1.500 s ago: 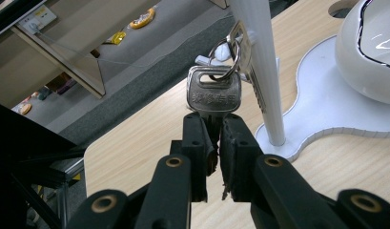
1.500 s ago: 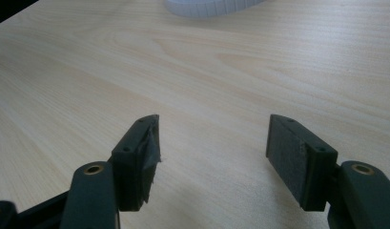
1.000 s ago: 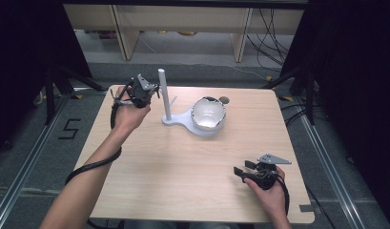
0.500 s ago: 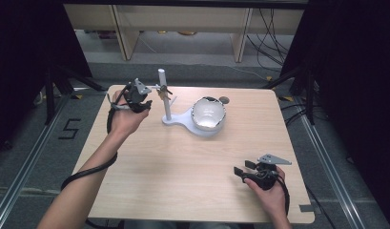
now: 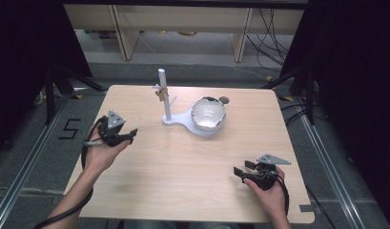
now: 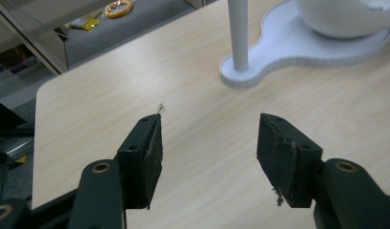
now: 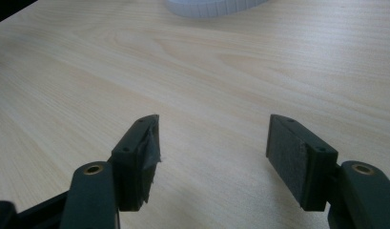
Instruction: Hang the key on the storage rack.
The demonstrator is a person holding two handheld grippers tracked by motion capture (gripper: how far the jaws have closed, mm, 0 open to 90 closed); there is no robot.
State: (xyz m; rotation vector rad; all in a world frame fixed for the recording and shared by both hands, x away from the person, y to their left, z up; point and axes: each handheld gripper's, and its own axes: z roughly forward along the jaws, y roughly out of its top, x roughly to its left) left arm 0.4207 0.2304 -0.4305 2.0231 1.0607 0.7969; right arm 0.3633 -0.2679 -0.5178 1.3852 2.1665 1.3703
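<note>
1. Since a second ago, my left gripper [image 5: 130, 135] is sitting lower and nearer me, away from the stand [image 5: 183, 120]; its jaws have just been opening, nothing between them.
2. My right gripper [image 5: 240, 171] is resting near the table's [image 5: 183, 191] front edge, jaws apart and empty.
3. A small tag [image 5: 159, 92] is hanging on the stand's post, beside the bowl [image 5: 208, 114].

Surface [image 5: 183, 167]: pale wood-grain top, rounded corners, standing on grey floor [image 5: 30, 167].

White stand base [image 5: 180, 120] lies flat near far edge, about midway between left and right edges; thin white post [image 5: 164, 95] upright at its left end, small tan piece hanging on post. White bowl [image 5: 209, 113] sits on wider right end of base. Small dark round spot [image 5: 224, 100] on surface just behind bowl.
</note>
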